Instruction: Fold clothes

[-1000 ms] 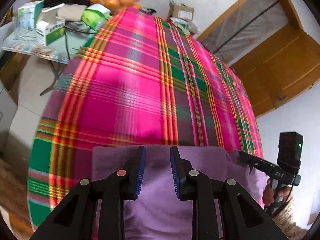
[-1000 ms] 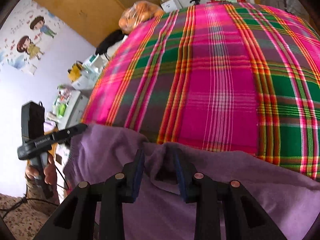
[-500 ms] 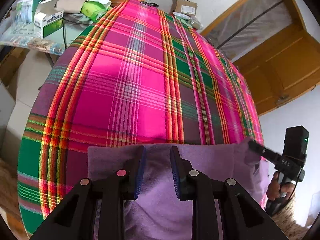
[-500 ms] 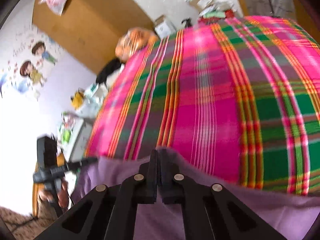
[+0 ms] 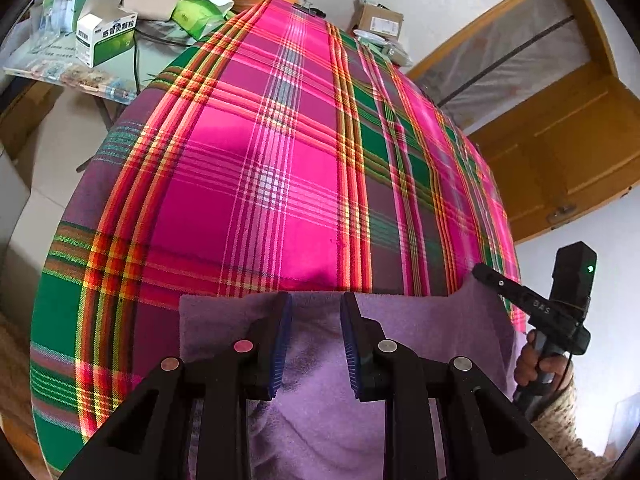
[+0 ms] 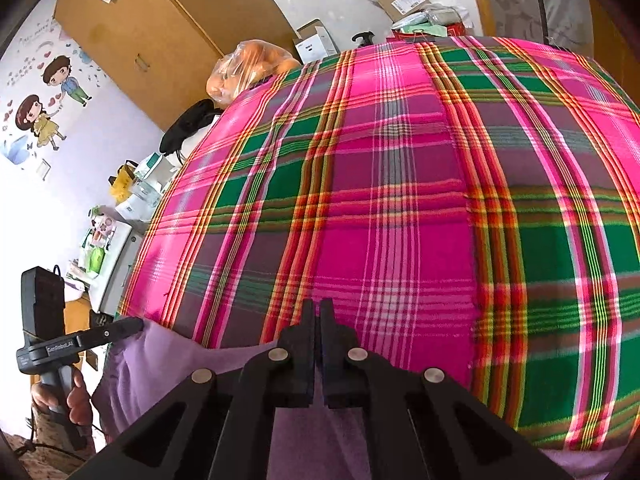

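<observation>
Plaid cloth [image 5: 256,184] ahead bare, free to pass; boxes [image 5: 106,36], orange bag [image 6: 248,68] crowd far-left edge.

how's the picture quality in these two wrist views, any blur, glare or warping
Left wrist view: sharp, strong fisheye bulge in the plaid cloth, a dark shadow beyond the left gripper. Right wrist view: same bulge, blown-out white glare at the left edge, slight softness at the right rim.

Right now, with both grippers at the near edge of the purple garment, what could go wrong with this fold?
1. The left gripper has open fingers straddling the purple garment; only the right gripper is shut on it, so a lift could go lopsided.
2. The right grip seems to be a thin pinch at the hem and may slip.
3. Dragging could rumple the plaid cloth.
</observation>
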